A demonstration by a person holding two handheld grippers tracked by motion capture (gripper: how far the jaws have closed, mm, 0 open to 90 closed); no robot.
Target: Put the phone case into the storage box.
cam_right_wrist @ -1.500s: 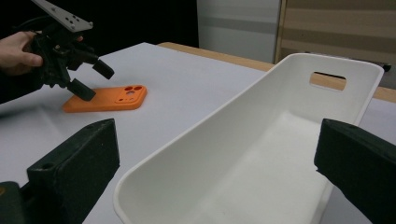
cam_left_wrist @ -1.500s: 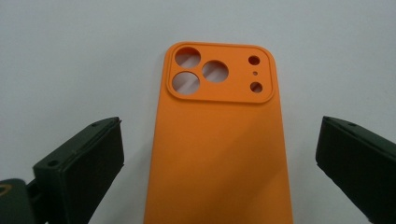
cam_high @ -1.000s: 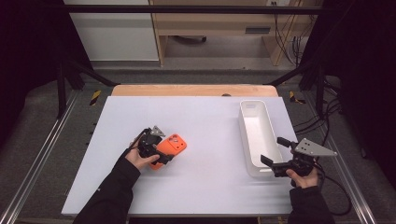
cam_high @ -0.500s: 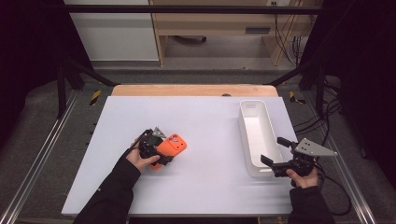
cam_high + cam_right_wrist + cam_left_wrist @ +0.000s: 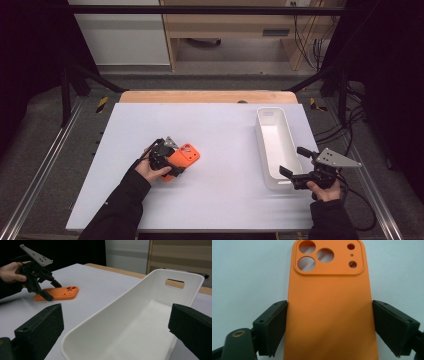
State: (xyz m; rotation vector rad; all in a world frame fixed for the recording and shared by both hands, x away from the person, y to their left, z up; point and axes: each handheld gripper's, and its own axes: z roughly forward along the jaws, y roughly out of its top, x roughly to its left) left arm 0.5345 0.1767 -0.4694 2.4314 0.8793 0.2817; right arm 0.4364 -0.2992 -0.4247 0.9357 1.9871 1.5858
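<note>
Phone case (image 5: pixel 329 307) orange, camera cutouts, flat on table (image 5: pixel 225 125)

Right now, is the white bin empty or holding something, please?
Empty: the white bin shows a bare inside, and the orange phone case lies on the table.

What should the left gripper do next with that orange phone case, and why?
Probably finish closing. The left gripper straddles the orange phone case, which lies flat on the table. Its jaws have just been closing, with the case between them.
</note>
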